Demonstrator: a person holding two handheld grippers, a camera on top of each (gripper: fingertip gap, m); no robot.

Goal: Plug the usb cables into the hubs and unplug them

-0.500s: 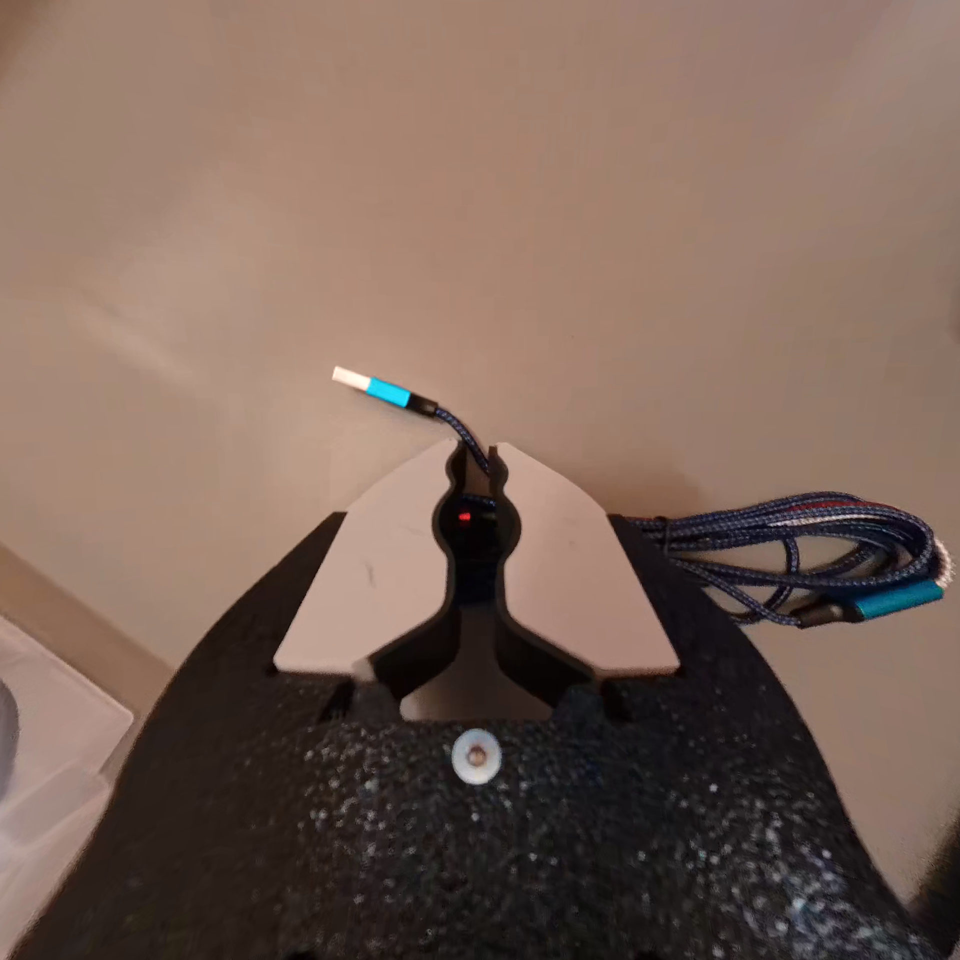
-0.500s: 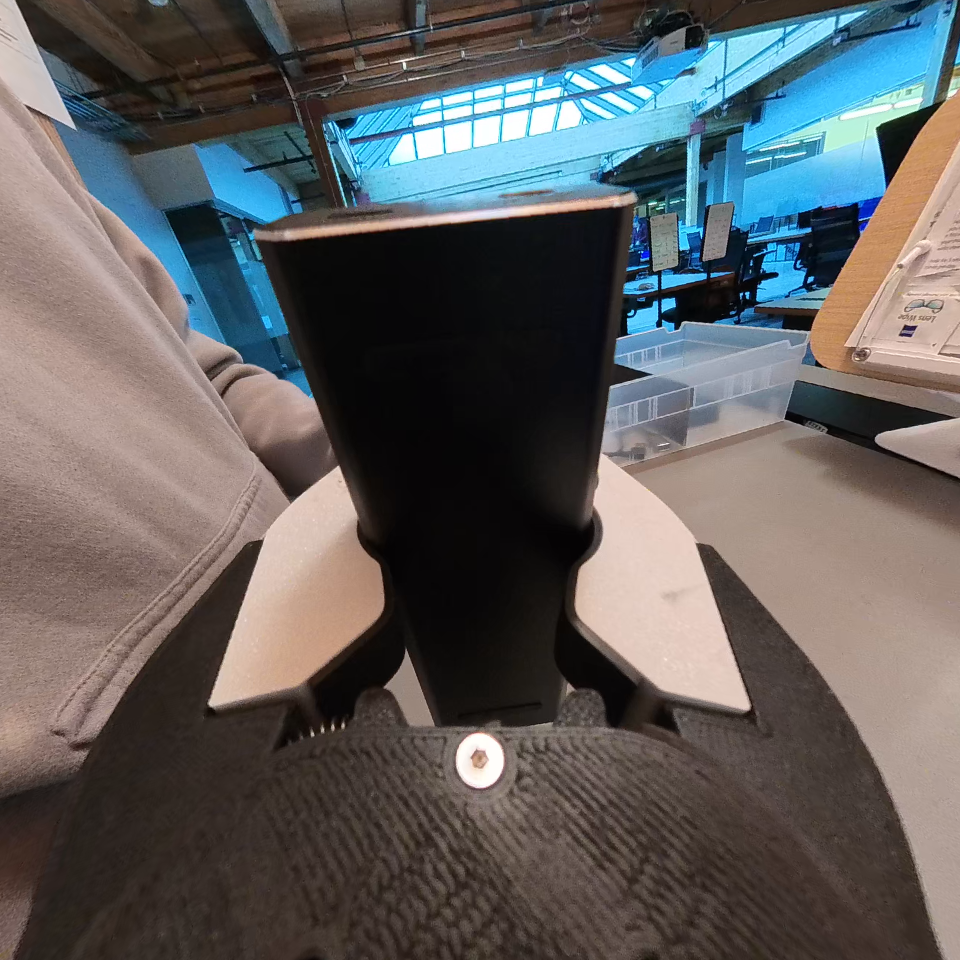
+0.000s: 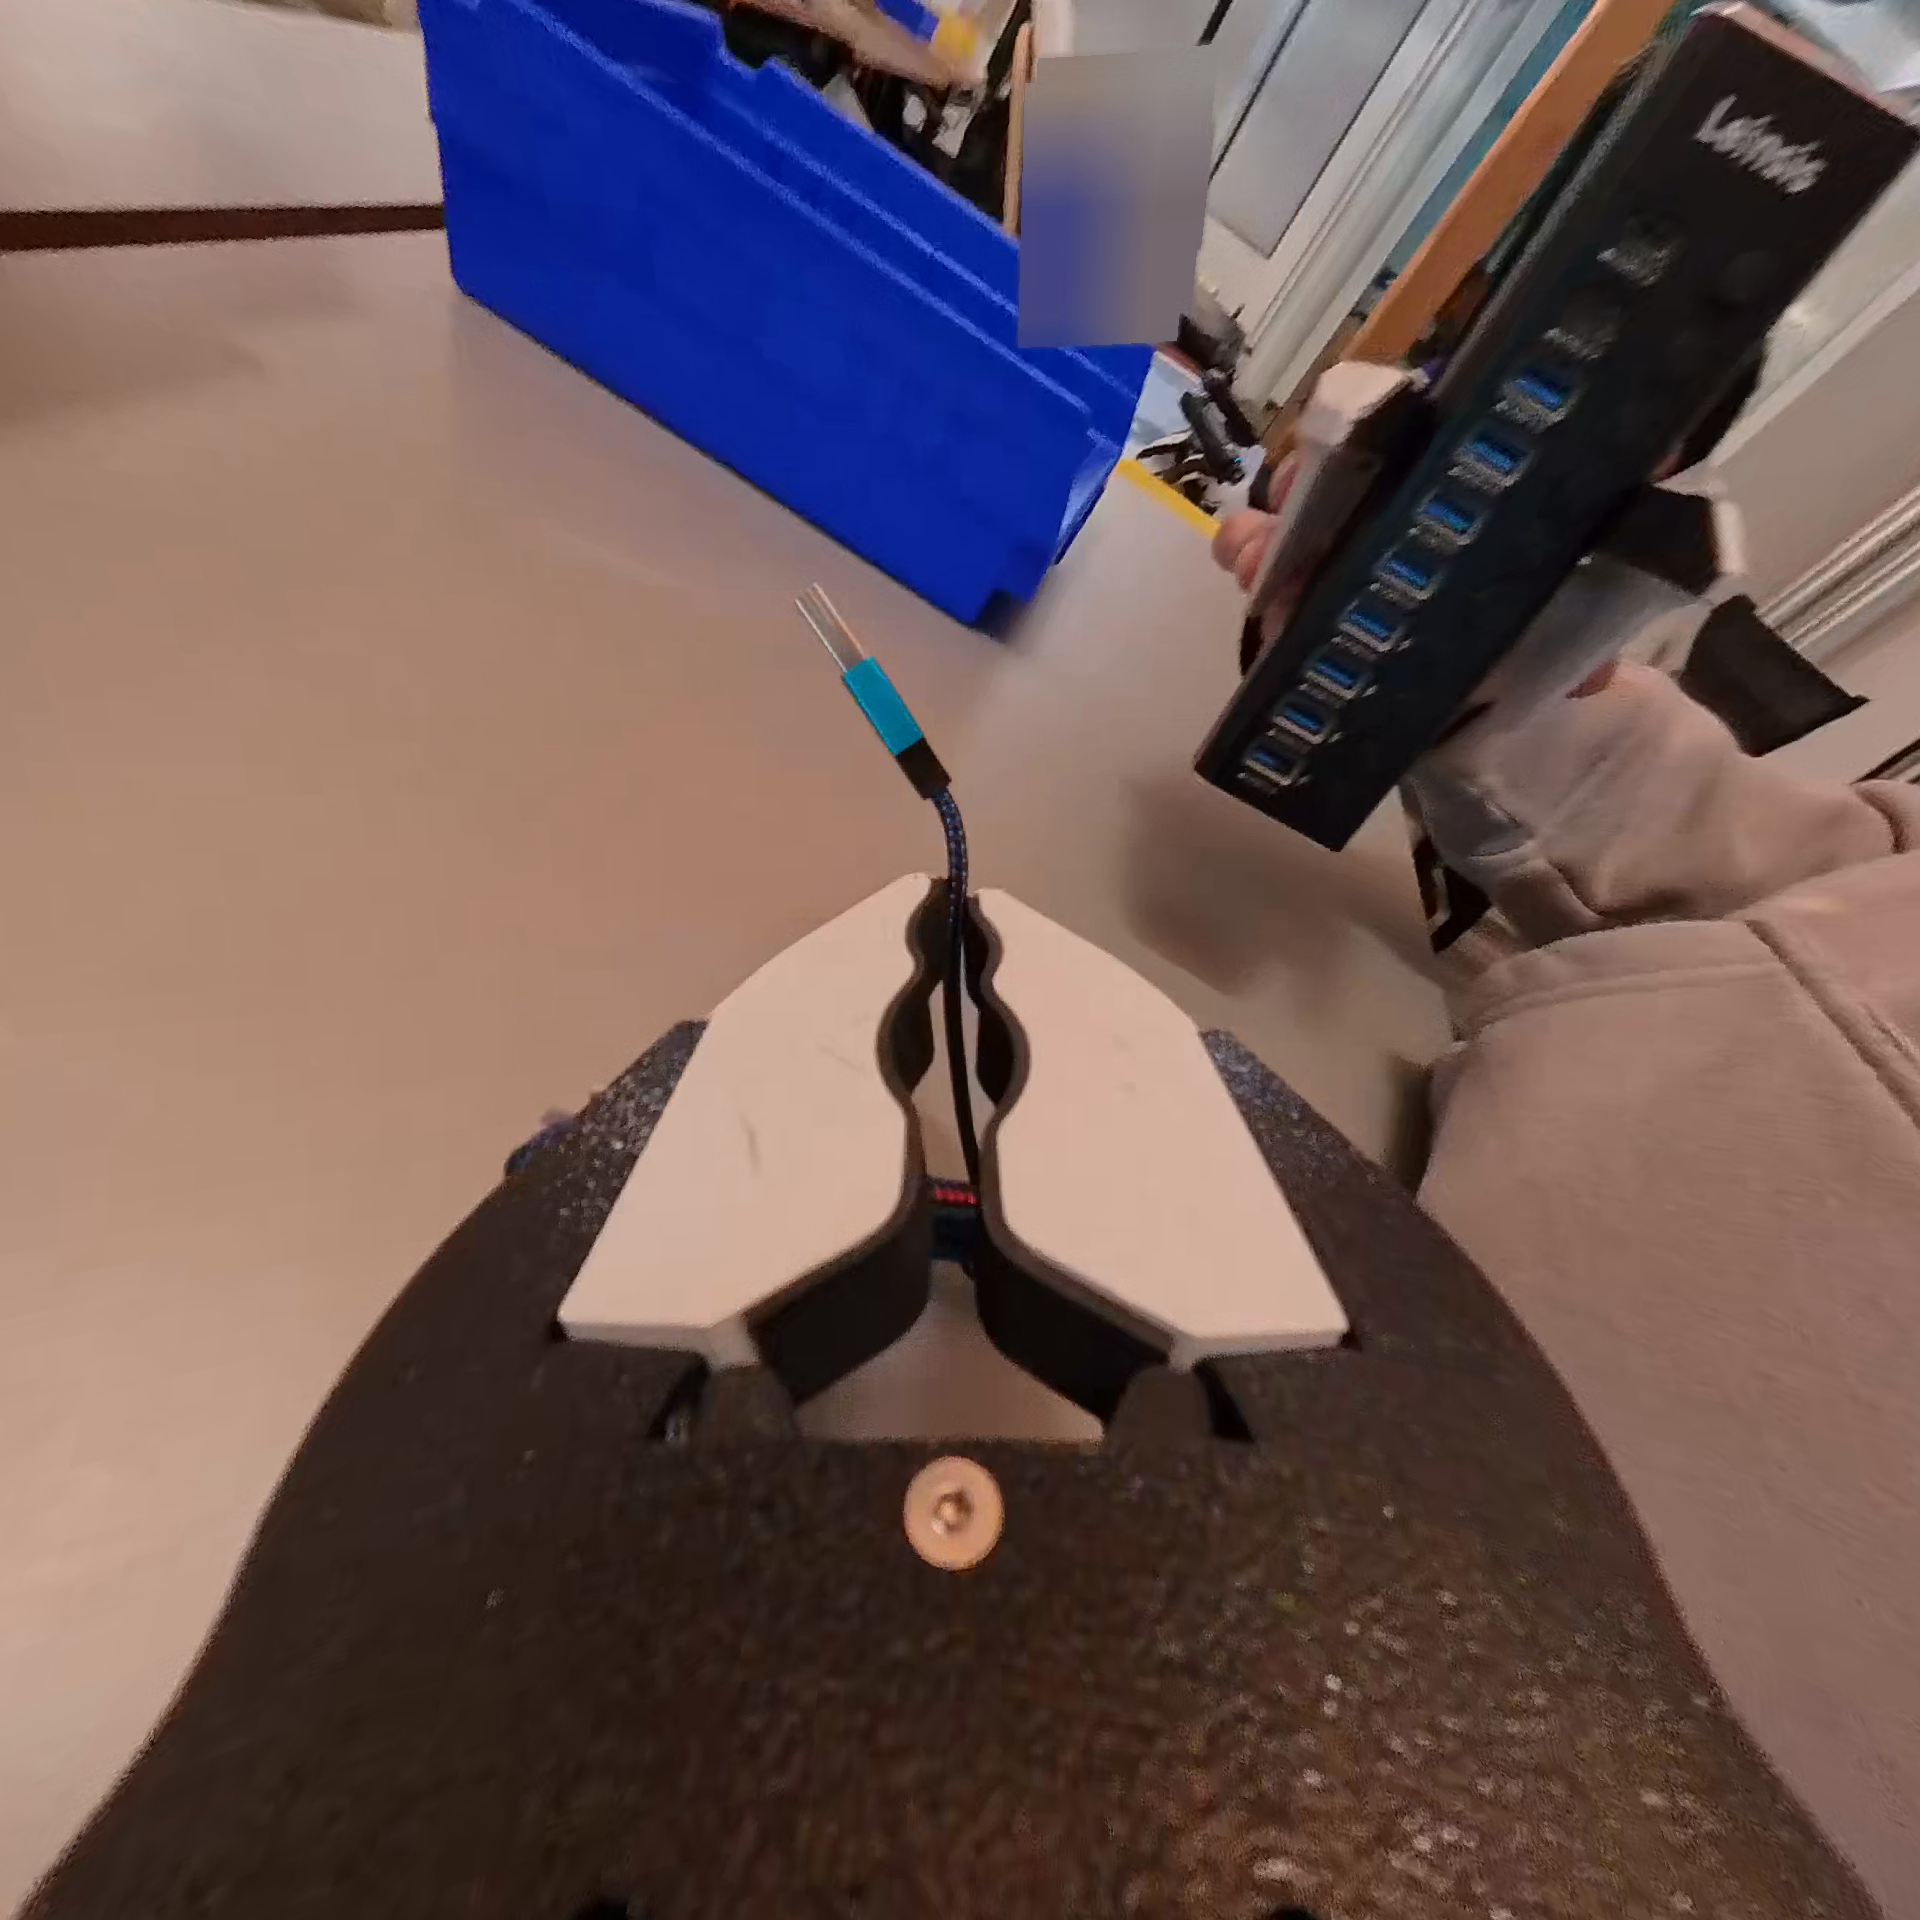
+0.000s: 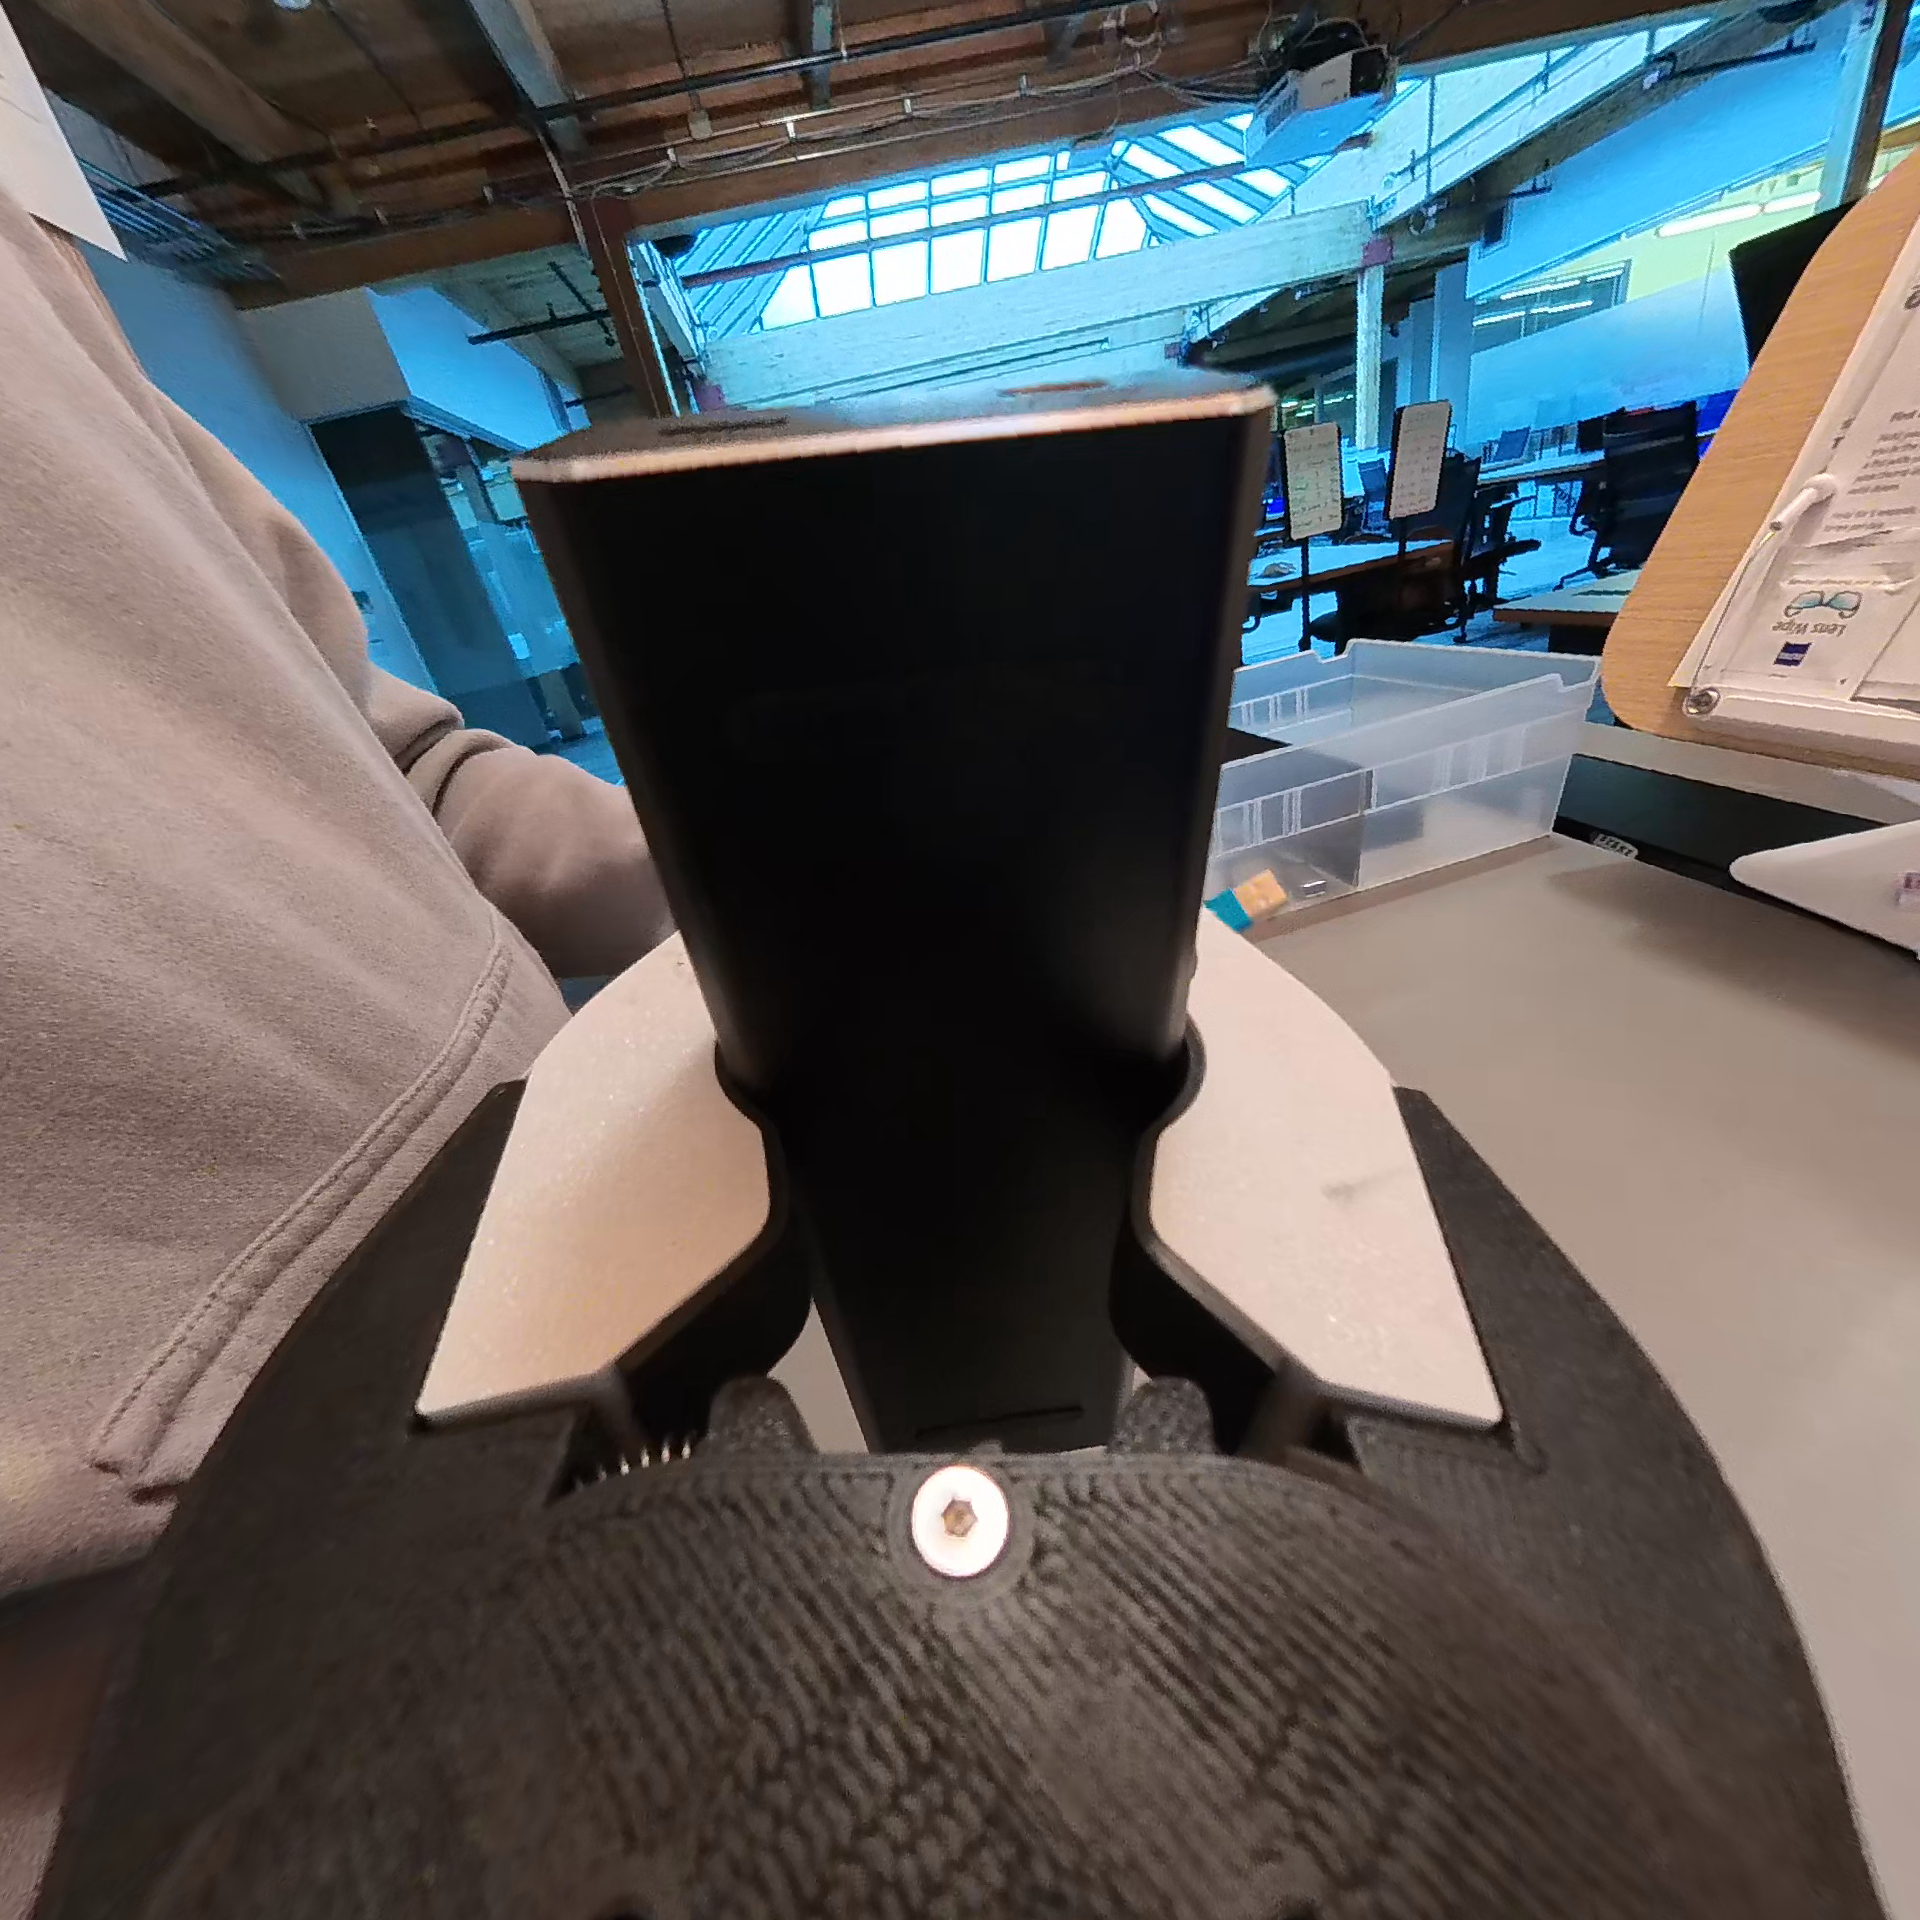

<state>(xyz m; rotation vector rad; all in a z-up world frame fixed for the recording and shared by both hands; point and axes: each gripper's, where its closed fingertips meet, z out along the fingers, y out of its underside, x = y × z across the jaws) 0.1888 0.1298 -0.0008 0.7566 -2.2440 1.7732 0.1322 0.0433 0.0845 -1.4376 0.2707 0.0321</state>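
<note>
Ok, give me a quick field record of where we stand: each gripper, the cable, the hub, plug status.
left gripper: jaws shut on the blue braided usb cable
plug: teal-sleeved metal usb plug, free in the air, pointing up and away
right gripper: jaws shut on the long black multi-port usb hub
hub in left wrist view: held off the table, row of blue ports facing the plug
plug status: not inserted
background: blue plastic bin on tan table

A skylight [image 4: 935, 249] glows blue under timber ceiling beams [image 4: 727, 62]; office desks [image 4: 1351, 561] fill the right background.
</note>
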